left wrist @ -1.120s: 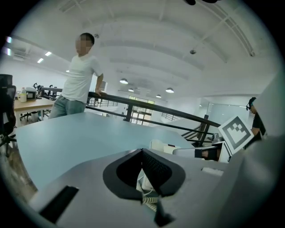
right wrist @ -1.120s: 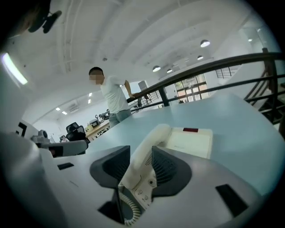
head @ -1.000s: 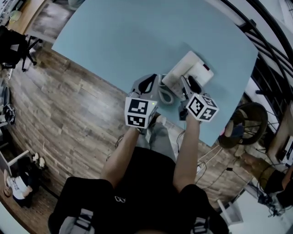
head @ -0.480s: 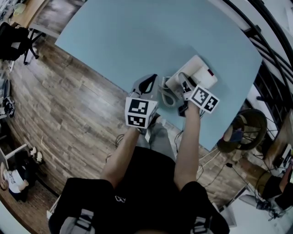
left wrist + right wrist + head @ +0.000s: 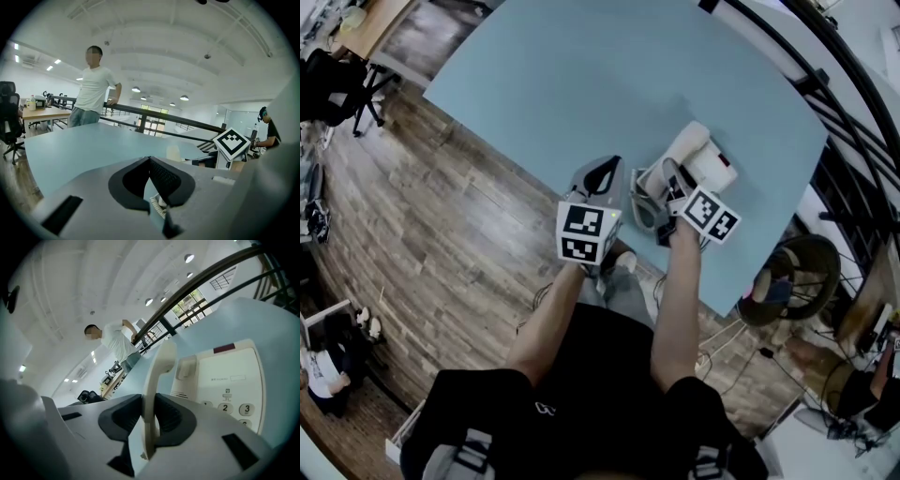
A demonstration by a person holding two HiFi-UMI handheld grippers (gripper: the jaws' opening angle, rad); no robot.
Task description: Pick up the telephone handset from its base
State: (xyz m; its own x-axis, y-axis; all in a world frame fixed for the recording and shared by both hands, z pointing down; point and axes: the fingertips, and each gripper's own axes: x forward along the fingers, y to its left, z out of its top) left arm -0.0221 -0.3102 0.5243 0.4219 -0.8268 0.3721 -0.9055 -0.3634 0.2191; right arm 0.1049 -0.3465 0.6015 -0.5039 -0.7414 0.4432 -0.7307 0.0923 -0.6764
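STEP: grasping | your right gripper (image 5: 149,401) is closing, pads on the cream handset (image 5: 157,376), which stands just left of the telephone base (image 5: 225,376), right of centre on the table (image 5: 581,84) | left gripper (image 5: 150,161) clenched, empty | NEXT: firm your grip, lift clear of the cradle, mind the coiled cord (image 5: 157,206).

Both arms (image 5: 673,300) are stretching forward side by side, each gripper tipping slightly downward. The left gripper (image 5: 602,169) is hovering with its jaws meeting at the tips (nothing clamped). The right gripper (image 5: 673,184) is closing its jaws on the handset (image 5: 157,376), pads against both sides.
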